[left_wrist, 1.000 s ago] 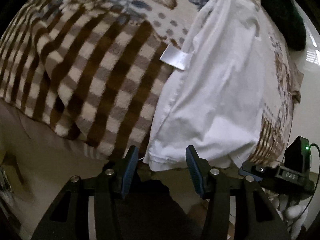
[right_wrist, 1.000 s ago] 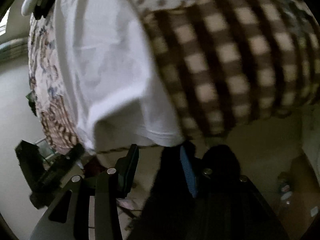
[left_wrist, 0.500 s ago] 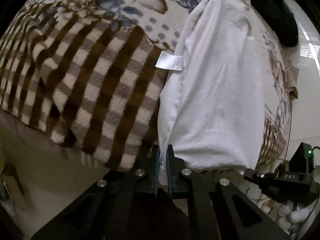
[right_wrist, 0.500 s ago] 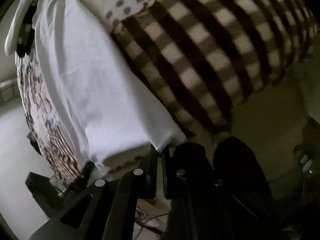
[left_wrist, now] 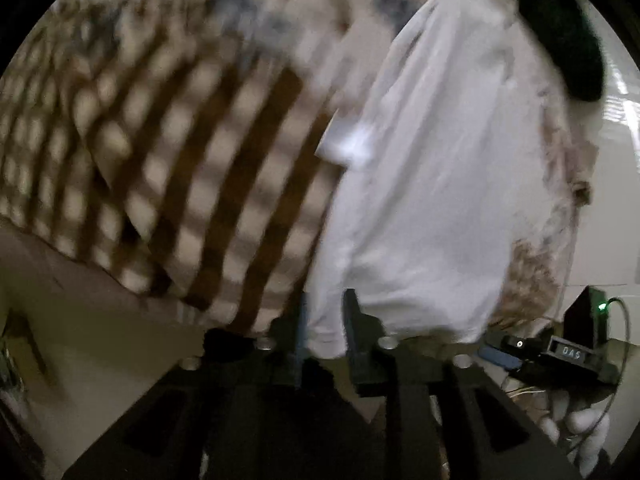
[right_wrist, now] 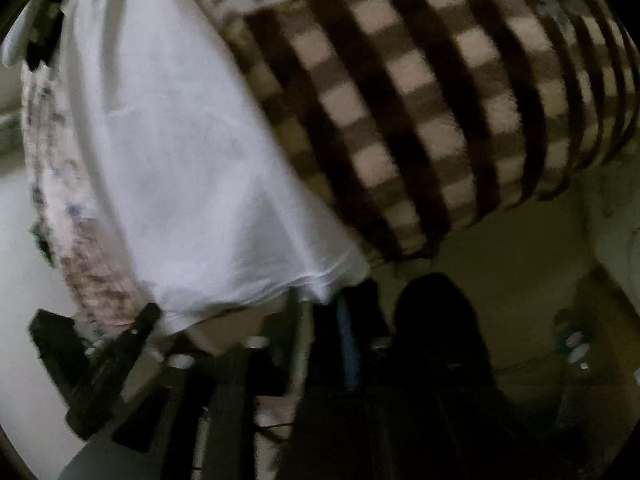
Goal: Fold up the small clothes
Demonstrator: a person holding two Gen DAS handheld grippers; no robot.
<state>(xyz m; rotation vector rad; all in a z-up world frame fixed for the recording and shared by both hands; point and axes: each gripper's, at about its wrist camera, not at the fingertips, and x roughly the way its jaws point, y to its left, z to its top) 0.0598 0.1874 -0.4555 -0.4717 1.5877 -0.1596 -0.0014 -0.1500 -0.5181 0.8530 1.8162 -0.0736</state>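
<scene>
The white garment lies spread flat on a bed covered by a brown checked blanket, its near hem hanging just over the bed's near edge, so both tools can reach a corner from below. The left gripper stands at the near left corner of the hem; its jaws have just been opening and now stand a little apart, with a bunch of white cloth between them, though blur hides whether the pads press on it. The right gripper sits at the other near corner, seen in the right wrist view; its jaws too have just been opening, and the hem corner hangs just above the gap, apparently free of the pads. Judging by this, both corners are being let go after a pull to straighten the cloth, or re-gripped for a fold. A white care label sticks out from the garment's left side. A dark bundle lies at the far right of the bed, clear of the garment. On the near right, a black device with a green light sits off the bed.
</scene>
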